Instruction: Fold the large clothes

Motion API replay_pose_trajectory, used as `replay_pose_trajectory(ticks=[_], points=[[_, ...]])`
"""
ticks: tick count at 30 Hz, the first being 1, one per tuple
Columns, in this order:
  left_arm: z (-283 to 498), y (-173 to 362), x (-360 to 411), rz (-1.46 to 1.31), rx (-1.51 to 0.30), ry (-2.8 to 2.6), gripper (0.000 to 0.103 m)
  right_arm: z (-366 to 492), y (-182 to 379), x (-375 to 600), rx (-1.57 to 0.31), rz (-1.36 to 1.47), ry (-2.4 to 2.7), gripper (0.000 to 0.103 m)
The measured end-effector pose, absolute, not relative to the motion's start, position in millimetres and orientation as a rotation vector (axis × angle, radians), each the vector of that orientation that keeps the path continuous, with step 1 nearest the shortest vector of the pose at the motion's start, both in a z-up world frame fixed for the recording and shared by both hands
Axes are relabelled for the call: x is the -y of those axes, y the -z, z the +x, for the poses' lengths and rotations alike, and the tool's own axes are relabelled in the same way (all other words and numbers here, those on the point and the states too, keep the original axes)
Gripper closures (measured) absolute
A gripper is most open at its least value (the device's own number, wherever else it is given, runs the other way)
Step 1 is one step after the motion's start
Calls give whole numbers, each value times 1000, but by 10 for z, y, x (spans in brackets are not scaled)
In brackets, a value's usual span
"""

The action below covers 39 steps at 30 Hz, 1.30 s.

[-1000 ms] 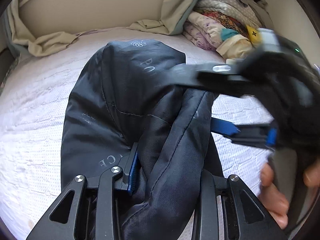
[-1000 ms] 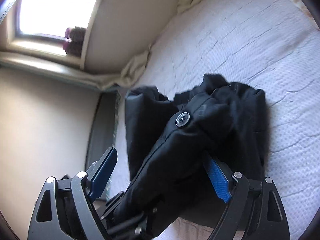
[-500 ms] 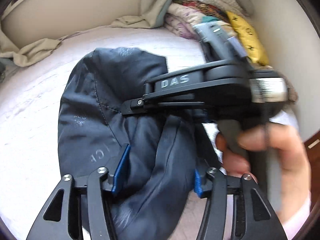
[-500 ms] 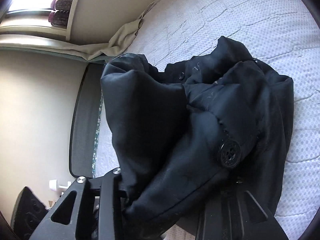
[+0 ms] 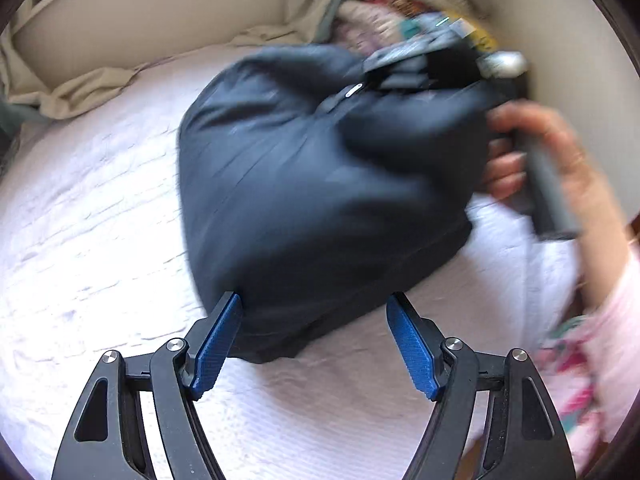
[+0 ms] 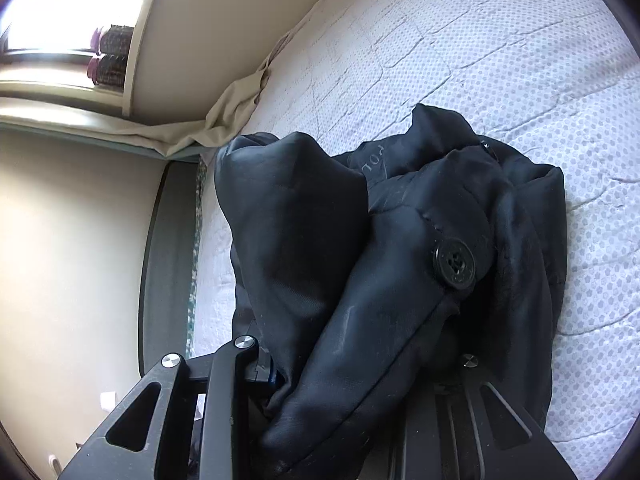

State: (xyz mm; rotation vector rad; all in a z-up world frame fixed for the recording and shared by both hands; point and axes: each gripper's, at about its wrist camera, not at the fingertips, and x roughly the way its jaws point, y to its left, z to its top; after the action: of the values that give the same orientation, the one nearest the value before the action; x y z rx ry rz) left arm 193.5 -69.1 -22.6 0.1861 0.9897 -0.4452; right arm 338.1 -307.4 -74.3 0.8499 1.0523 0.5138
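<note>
Left gripper (image 5: 314, 344) first: its blue pads (image 5: 216, 346) stand wide apart and the jaws are opening. From where I watch, the lower edge of the dark coat (image 5: 320, 184) sits just at the fingertips, the left pad touching or nearly touching the cloth, the right pad clear of it, so nothing is pinched. The coat is bunched into a rounded heap on the white quilted bed (image 5: 80, 220), filling the middle of the left wrist view and running up toward one o'clock. That view is smeared with motion blur.

My right gripper (image 6: 352, 392) is clamped on the coat (image 6: 360, 260), jaws closing on a thick fold that pours down between them at six o'clock and hides the pads almost wholly. A large black button (image 6: 454, 262) shows on the fold at about three o'clock of centre, with pale lettering on the lining higher up. In the left wrist view I see that same gripper (image 5: 432, 68) at one o'clock, blurred, buried in the top of the heap, with the person's hand (image 5: 532, 152) on its handle at three o'clock and a pale patterned sleeve (image 5: 592, 352) below.

A beige sheet (image 5: 72, 92) is crumpled along the bed's far edge at ten o'clock, and a pile of folded clothes (image 5: 384, 12) sits at twelve.
</note>
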Motion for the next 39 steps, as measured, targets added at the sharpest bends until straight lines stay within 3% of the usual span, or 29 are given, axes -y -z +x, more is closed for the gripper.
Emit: replay_pose_trajectory(ticks=[10, 22, 29, 39], points=[[2222, 908, 642, 271, -1010, 260, 17, 3070, 542, 3147, -967, 753, -522, 84], [2427, 955, 605, 189, -1070, 296, 16, 2851, 467, 3505, -953, 613, -419, 88], [2371, 733, 577, 186, -1049, 332, 22, 2897, 738, 3527, -959, 470, -346, 81], [2045, -42, 288, 50, -906, 457, 20, 2881, 961, 3837, -977, 615, -355, 77]])
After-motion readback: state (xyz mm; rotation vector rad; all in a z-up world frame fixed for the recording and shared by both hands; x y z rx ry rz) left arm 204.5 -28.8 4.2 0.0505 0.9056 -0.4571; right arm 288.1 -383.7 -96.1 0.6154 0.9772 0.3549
